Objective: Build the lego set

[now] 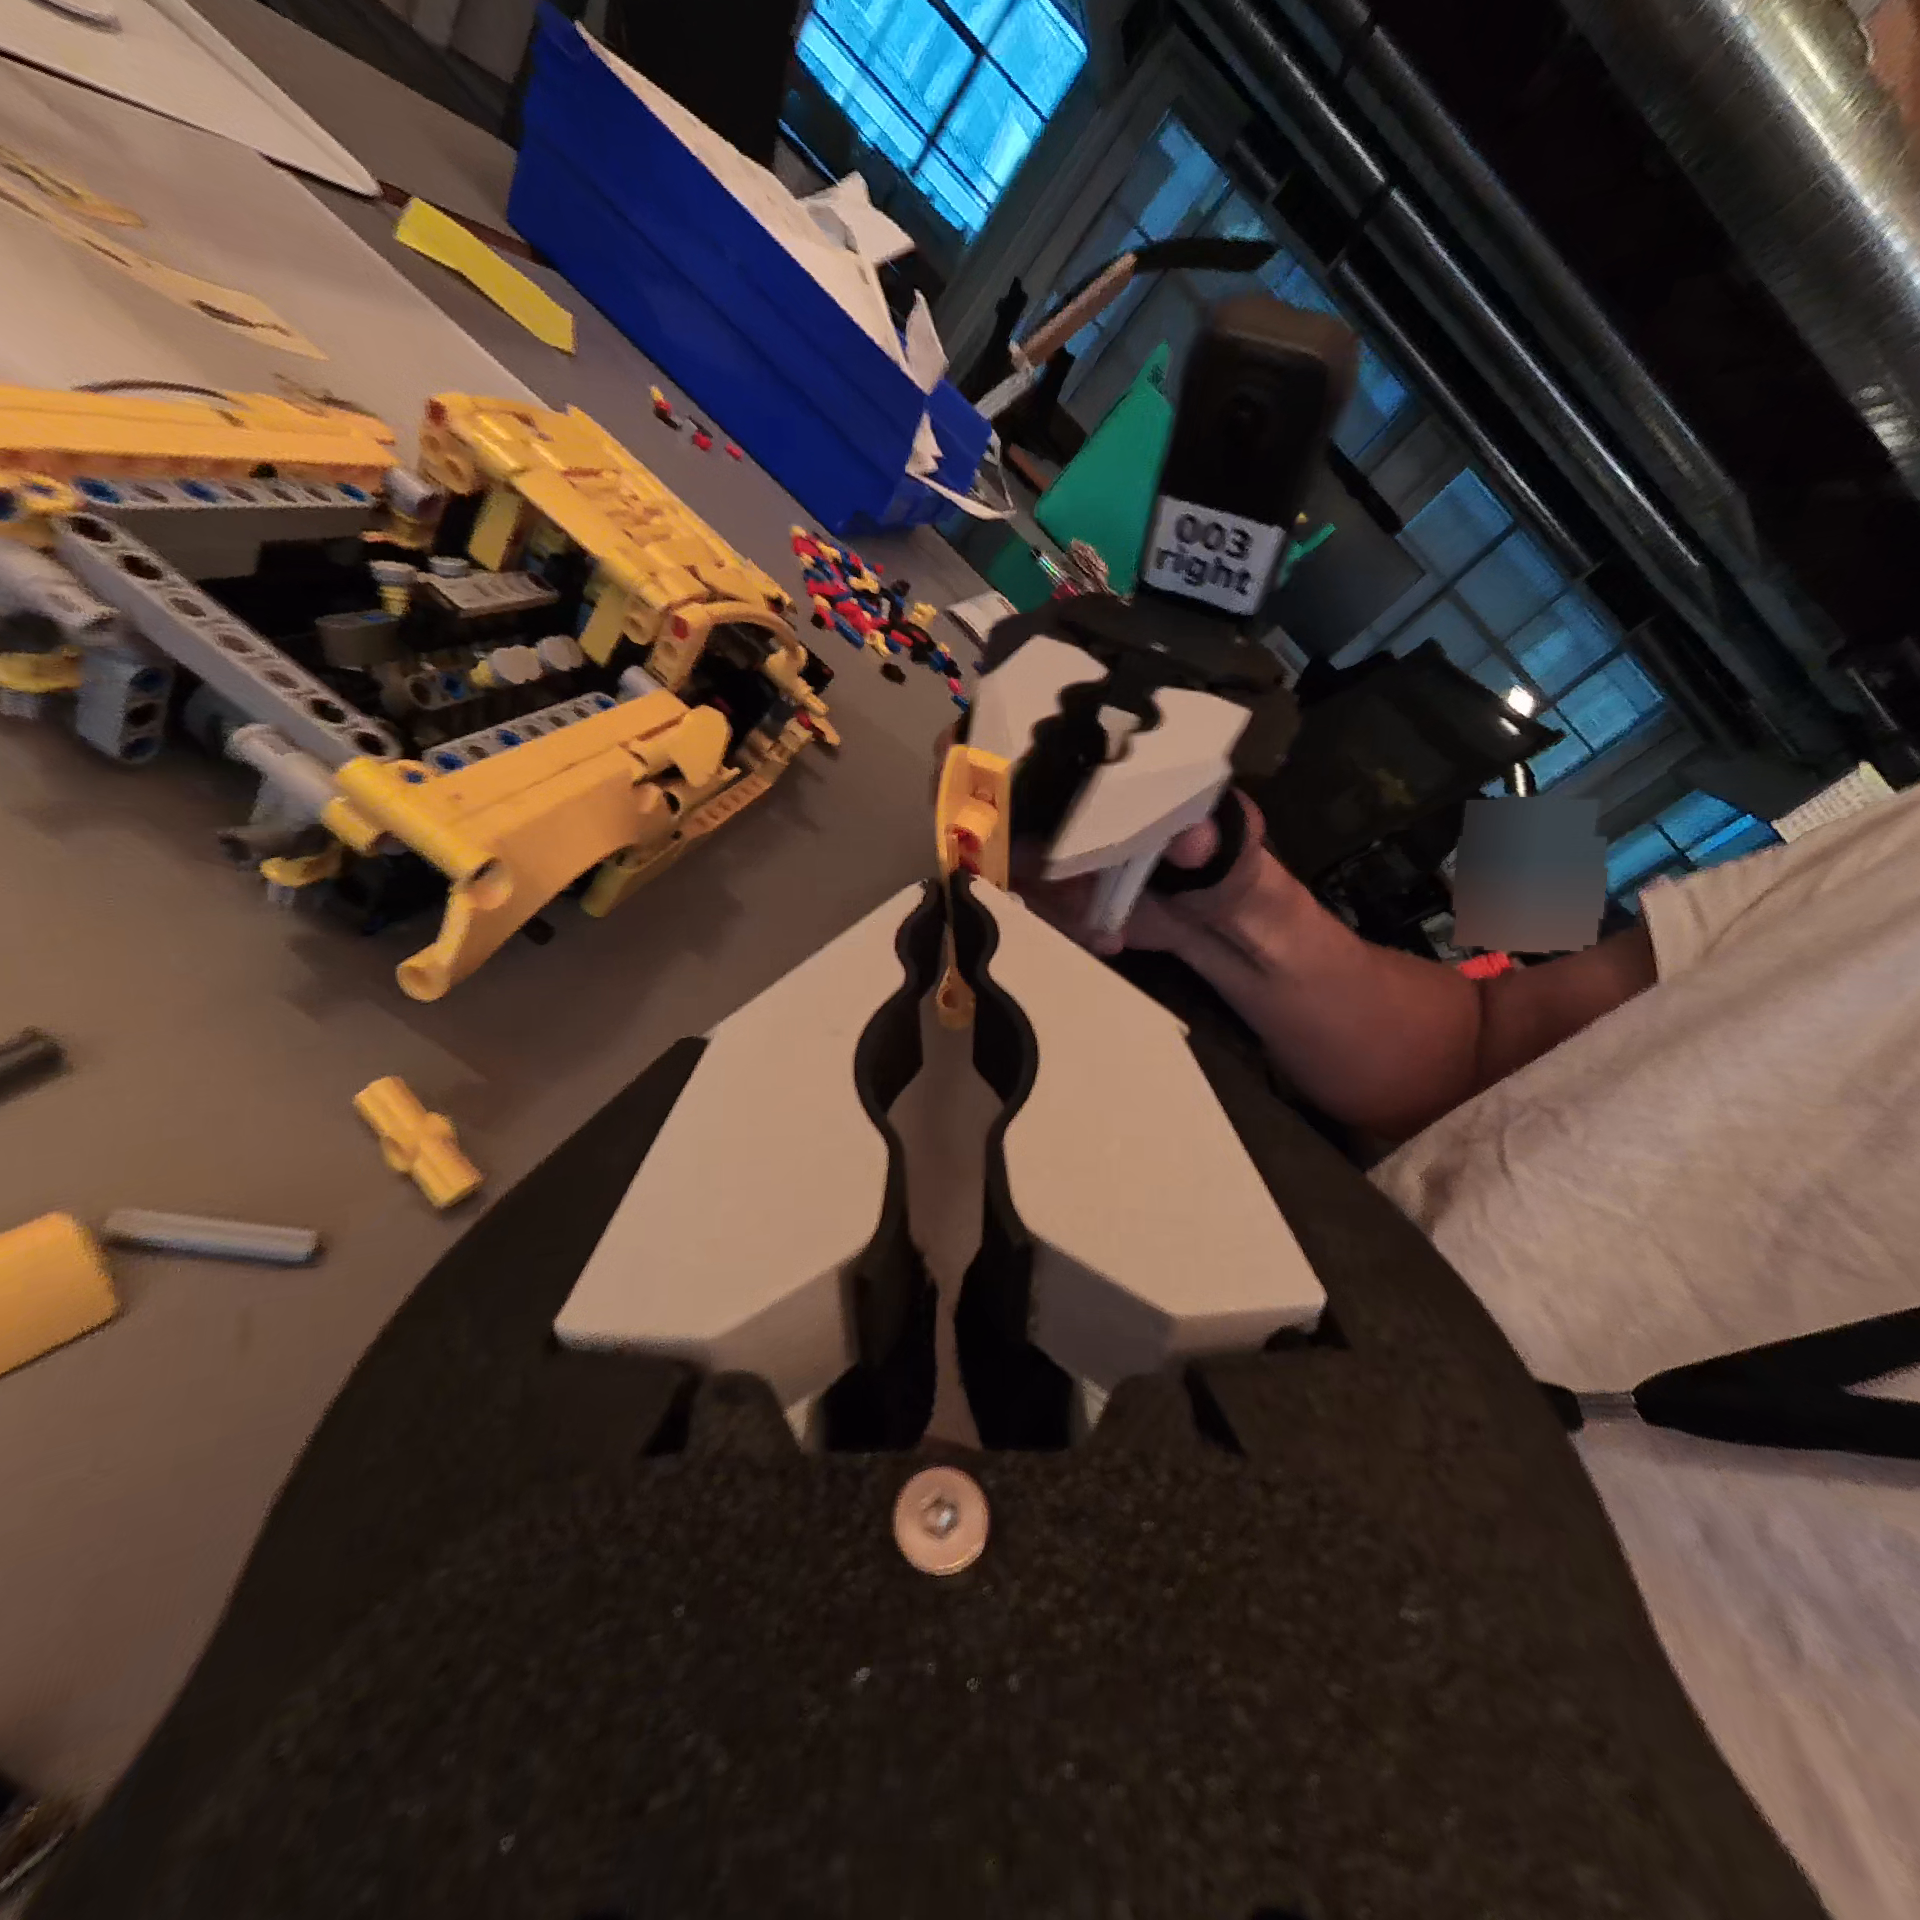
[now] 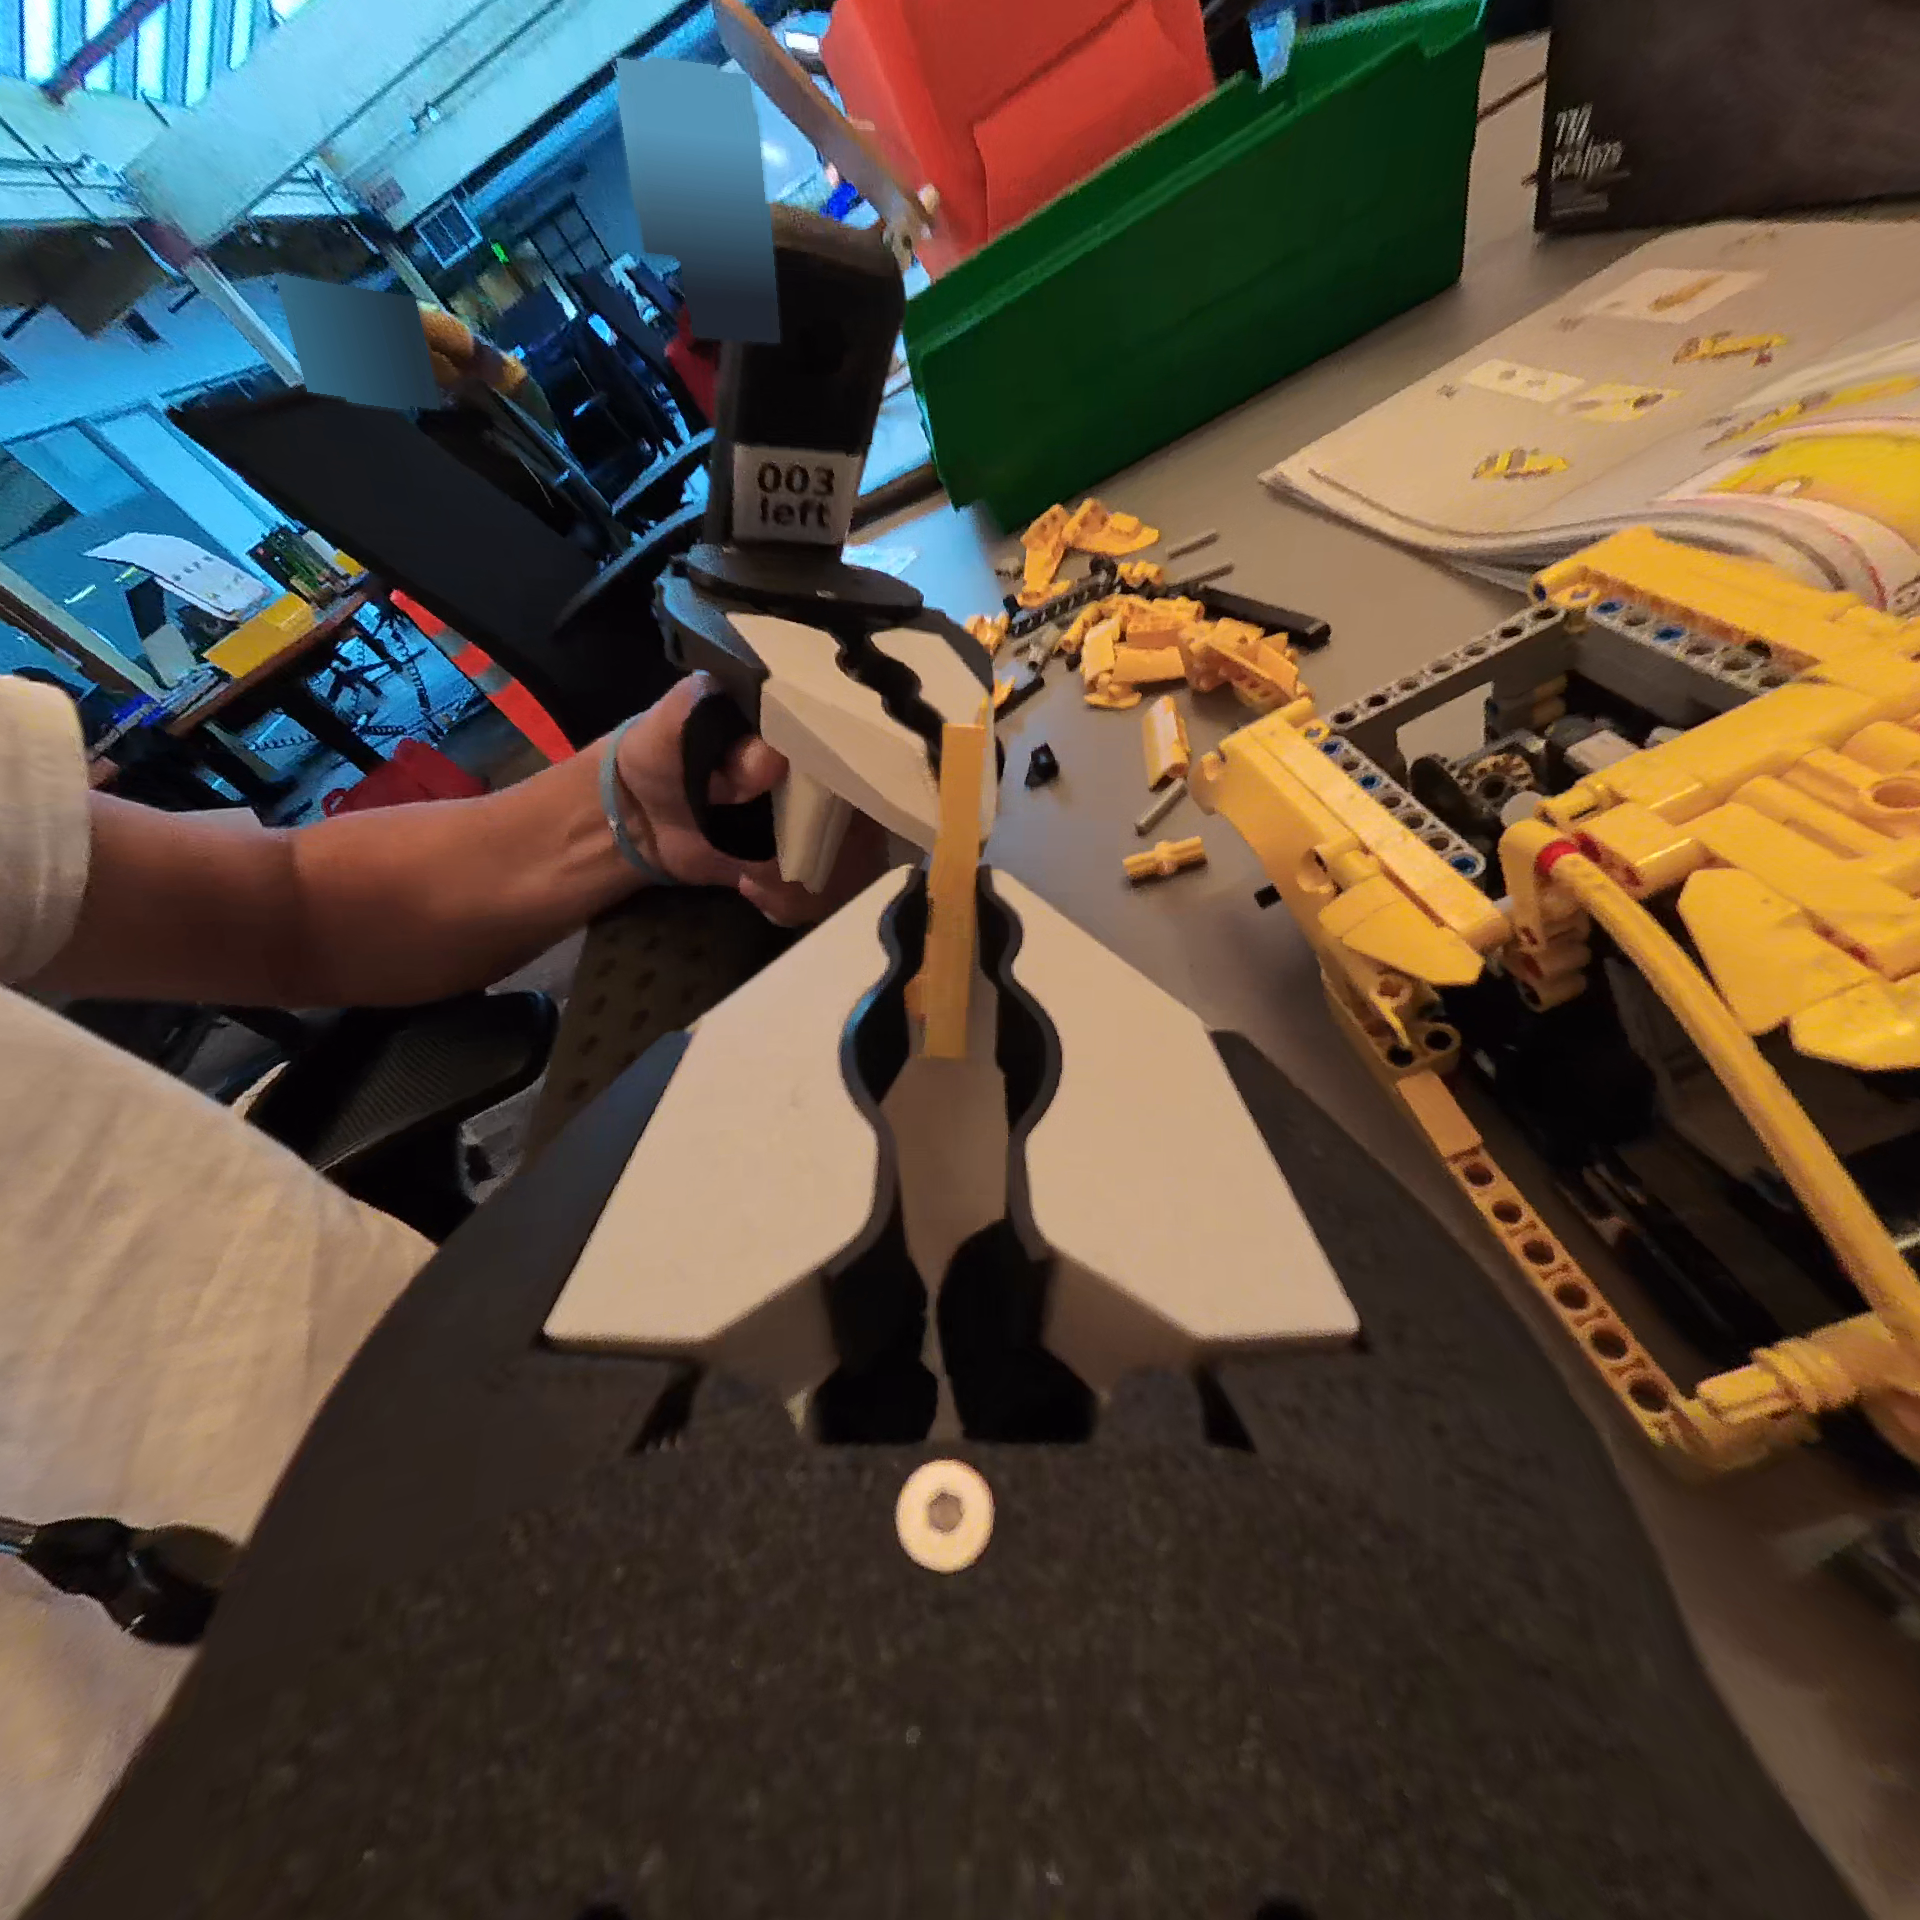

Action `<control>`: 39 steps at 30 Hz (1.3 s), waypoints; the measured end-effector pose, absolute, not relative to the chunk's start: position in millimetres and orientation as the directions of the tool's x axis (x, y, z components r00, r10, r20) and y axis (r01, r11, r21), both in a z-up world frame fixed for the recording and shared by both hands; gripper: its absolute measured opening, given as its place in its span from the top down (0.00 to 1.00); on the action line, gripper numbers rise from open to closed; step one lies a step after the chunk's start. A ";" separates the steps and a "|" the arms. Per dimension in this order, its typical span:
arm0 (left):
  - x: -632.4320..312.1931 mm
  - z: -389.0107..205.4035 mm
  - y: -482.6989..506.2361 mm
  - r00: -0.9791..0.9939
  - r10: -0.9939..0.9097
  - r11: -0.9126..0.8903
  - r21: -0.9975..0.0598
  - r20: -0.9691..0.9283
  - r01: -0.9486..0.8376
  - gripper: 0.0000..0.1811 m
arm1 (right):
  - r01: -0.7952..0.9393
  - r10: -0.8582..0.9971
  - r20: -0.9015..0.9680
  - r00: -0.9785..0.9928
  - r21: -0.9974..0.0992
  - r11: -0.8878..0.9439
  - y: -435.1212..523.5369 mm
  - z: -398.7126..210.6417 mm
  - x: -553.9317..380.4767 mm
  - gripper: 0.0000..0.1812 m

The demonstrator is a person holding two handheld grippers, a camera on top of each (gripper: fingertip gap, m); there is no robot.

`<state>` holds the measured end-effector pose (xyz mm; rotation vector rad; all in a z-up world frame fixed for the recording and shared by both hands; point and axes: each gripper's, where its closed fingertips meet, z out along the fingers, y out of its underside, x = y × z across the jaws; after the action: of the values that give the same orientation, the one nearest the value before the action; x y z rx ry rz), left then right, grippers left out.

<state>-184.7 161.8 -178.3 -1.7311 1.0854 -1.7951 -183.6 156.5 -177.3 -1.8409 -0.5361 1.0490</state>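
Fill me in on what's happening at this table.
A person is building a yellow lego model, one hand-held gripper in each hand. Both the left hand-held gripper and the right hand-held gripper are shut on one yellow piece, held between them above the table. Loose parts lie beside the model.

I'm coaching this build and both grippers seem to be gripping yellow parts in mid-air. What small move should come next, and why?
Probably press the two ends gently together to seat the joint. The left gripper is shut on a thin yellow Lego strip, the right gripper on a flat yellow Lego panel, and the pieces meet between them above the grey table, apart from the large yellow Lego vehicle.
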 end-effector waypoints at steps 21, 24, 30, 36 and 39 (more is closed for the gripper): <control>-187.4 -183.8 190.1 0.075 -0.804 -0.594 -0.795 0.589 -0.124 1.00 | 0.293 0.469 0.152 0.870 -0.924 -0.245 194.3 -182.3 -190.4 0.91; -187.3 -180.7 186.1 0.046 -0.804 -0.594 -0.796 0.593 -0.119 1.00 | 0.301 0.465 0.169 0.869 -0.926 -0.227 192.0 -179.5 -188.7 0.94; -186.0 -180.7 180.9 0.045 -0.839 -0.542 -0.829 0.542 -0.139 1.00 | 0.301 0.480 0.156 0.863 -0.923 -0.240 187.0 -180.0 -187.9 0.94; -189.2 -170.9 182.3 0.001 -0.823 -0.565 -0.819 0.567 -0.103 1.00 | 0.258 0.474 0.141 0.869 -0.947 -0.191 188.6 -169.5 -190.1 0.94; -198.6 -159.8 190.8 -0.068 -0.755 -0.651 -0.758 0.652 -0.037 1.00 | 0.096 0.562 -0.021 0.827 -0.979 -0.179 180.9 -151.9 -192.3 0.83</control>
<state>-198.6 190.8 -159.8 -1.6842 0.8514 -1.7734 -192.3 180.9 -151.9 -1.7214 -0.5130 0.4481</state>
